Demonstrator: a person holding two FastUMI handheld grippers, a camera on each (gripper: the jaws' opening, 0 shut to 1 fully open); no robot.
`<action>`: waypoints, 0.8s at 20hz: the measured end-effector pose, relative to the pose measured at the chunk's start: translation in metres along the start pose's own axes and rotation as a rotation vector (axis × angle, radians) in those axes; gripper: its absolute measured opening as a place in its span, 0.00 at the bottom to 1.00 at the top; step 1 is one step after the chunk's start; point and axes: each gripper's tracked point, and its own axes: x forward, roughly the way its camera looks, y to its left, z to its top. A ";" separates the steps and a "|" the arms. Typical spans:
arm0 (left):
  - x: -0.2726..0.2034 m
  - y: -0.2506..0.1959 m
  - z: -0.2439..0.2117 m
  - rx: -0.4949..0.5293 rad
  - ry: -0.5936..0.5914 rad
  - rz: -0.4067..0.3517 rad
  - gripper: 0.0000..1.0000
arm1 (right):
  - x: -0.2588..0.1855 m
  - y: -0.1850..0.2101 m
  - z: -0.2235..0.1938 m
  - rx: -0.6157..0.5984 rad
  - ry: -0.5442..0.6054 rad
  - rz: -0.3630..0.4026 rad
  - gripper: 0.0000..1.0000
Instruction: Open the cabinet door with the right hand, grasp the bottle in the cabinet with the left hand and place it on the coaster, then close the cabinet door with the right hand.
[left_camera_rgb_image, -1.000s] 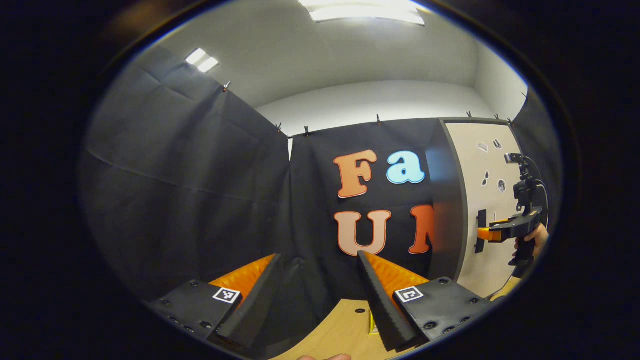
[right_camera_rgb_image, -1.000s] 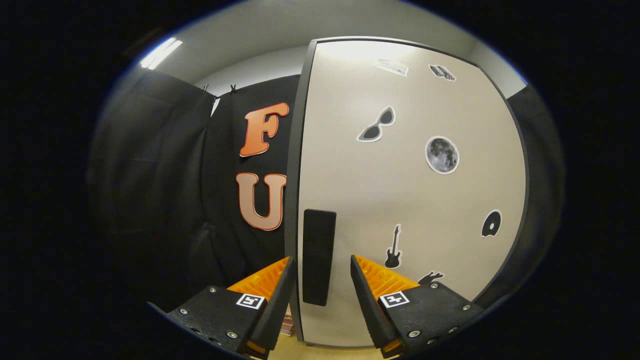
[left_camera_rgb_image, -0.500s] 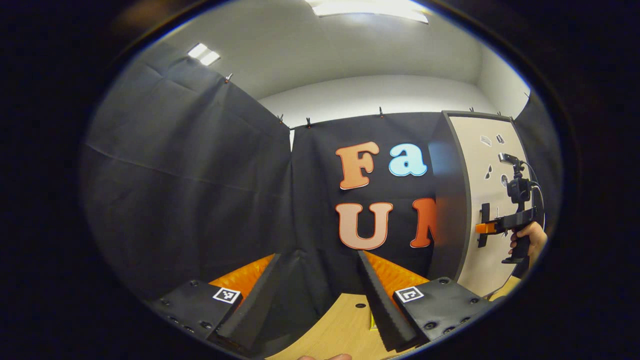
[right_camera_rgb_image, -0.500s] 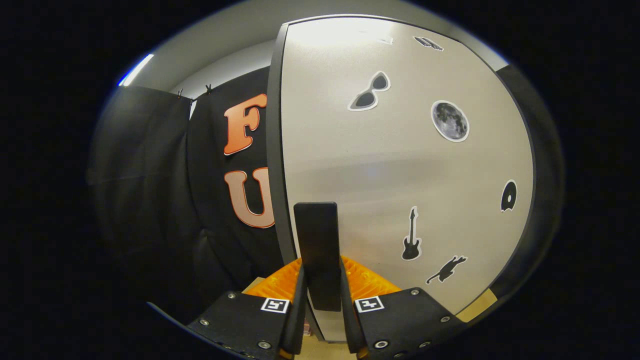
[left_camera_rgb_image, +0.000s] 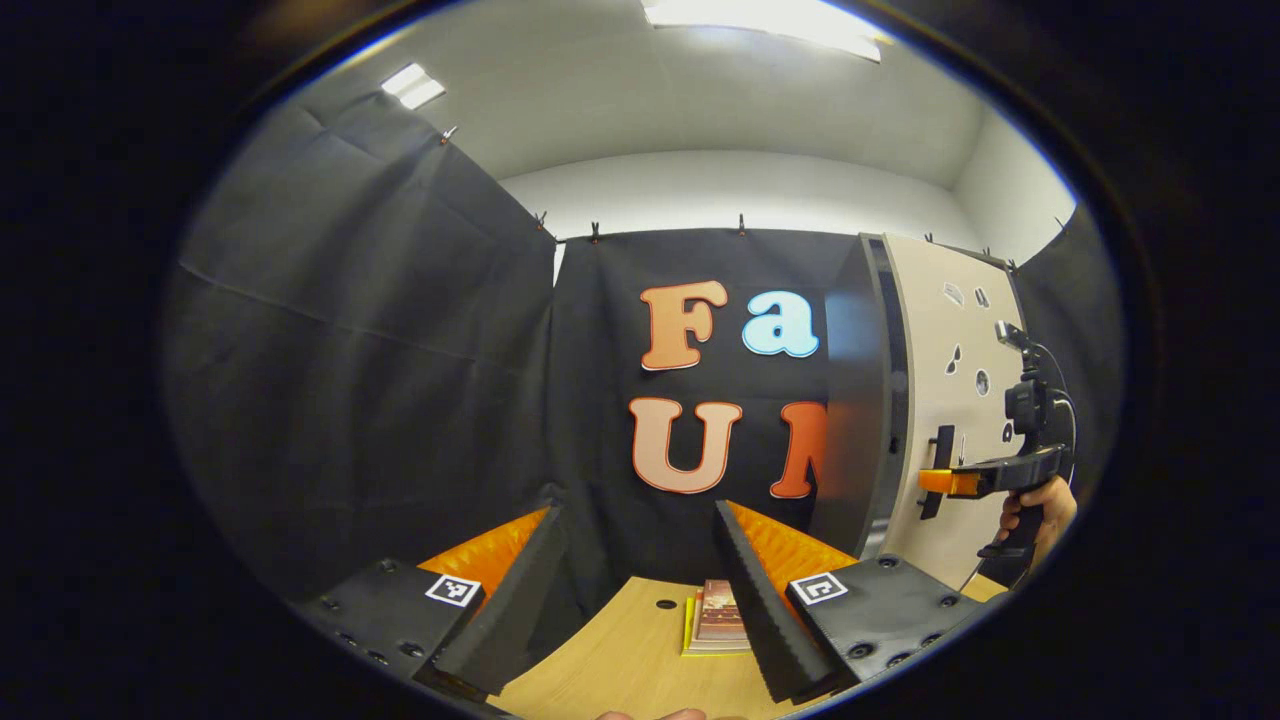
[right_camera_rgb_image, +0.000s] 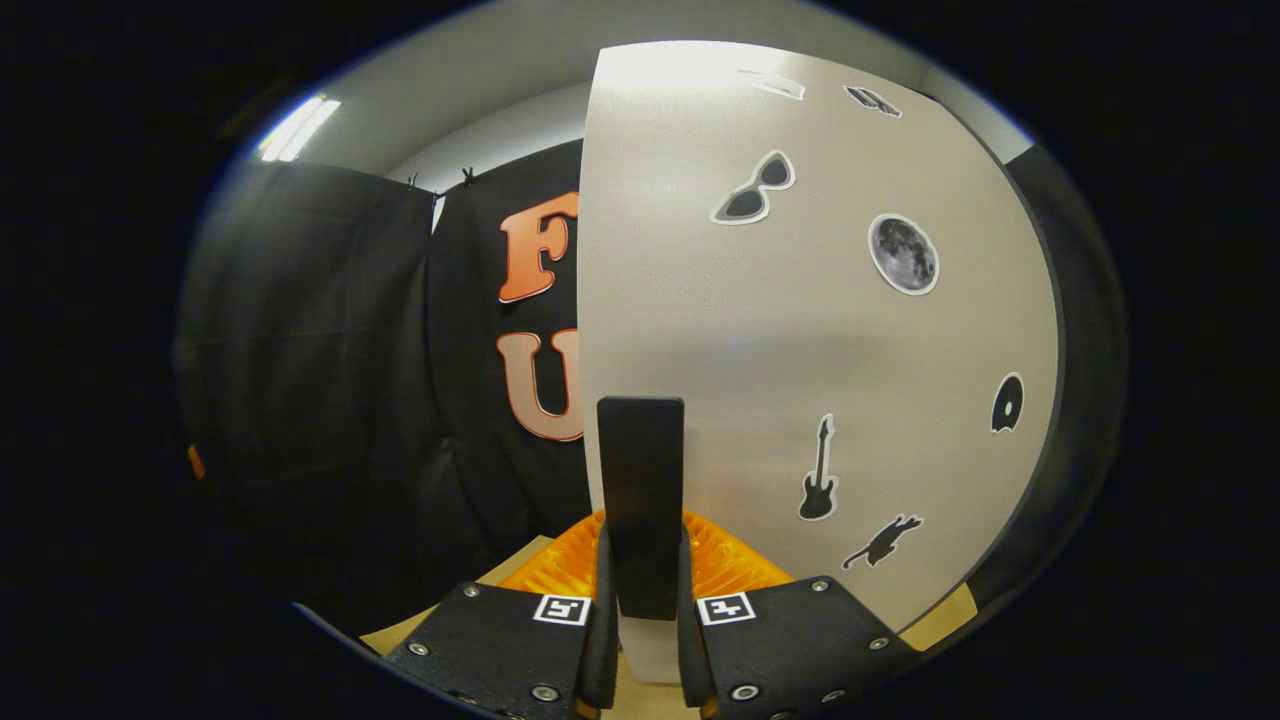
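- we find the right gripper with its jaws clamped on the door handle.
- we see the cabinet door slightly ajar.
- left gripper: jaws apart, empty, above the table.
- bottle hidden.

Smooth satin cabinet door, wood-grain table

Black cloth walls, clipped along their top edge, enclose the booth beneath a pale ceiling with bright light panels, and a light wooden tabletop lies below.
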 end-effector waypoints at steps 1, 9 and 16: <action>-0.002 -0.006 0.001 -0.010 0.000 -0.007 0.94 | -0.019 0.000 -0.001 -0.010 -0.014 0.015 0.24; -0.021 -0.065 -0.009 -0.022 -0.007 -0.075 0.96 | -0.131 -0.018 -0.009 -0.034 -0.099 0.099 0.24; -0.018 -0.114 -0.024 -0.018 0.014 -0.137 0.93 | -0.151 -0.029 -0.007 -0.037 -0.152 0.150 0.24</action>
